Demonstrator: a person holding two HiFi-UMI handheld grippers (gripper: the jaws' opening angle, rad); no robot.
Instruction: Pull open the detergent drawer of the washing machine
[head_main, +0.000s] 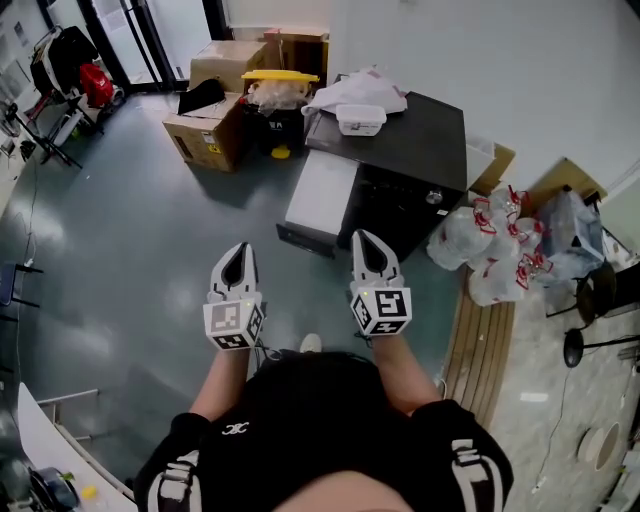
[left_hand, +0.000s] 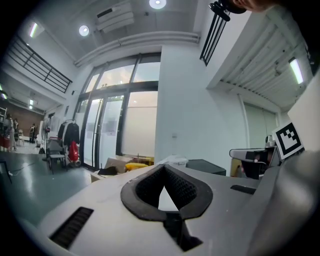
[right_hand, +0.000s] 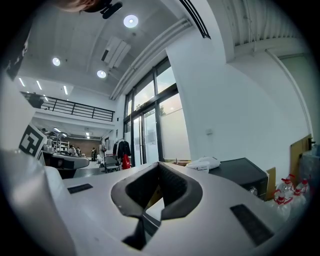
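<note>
Head view, grey floor (head_main: 130, 250) underfoot. At 11 o'clock from the hands: brown cardboard boxes (head_main: 212, 125), and just right of them a dark bin with a yellow lid (head_main: 279, 77). Left gripper (head_main: 238, 249), white-bodied with a marker cube at its rear, is held level and points toward 12 o'clock. Its own view shows the black ribbed fingers (left_hand: 186, 189) meeting at the tips, only a teardrop gap behind them, nothing held. Right gripper (head_main: 365, 237) is just beside it at 3 o'clock, same level attitude. Its fingers (right_hand: 176, 186) are likewise drawn together at the tips and hold nothing. The two grippers are apart from each other and touch nothing. The black box-shaped washing machine (head_main: 410, 150) stands on the floor at 1 o'clock from the right gripper, well apart from both grippers. A white flat panel (head_main: 320, 190) lies against its 9 o'clock side. Cannot tell from here which part is the detergent drawer. On the machine's top: a white crumpled cloth bundle (head_main: 358, 90) at the far edge and a small white plastic container (head_main: 361, 119) touching it. A small round knob (head_main: 433, 197) shows on the near face. At 3 o'clock of the machine sit clear plastic bags with red ties (head_main: 490, 240), with a pale wooden slatted board (head_main: 482, 345) below them.
</note>
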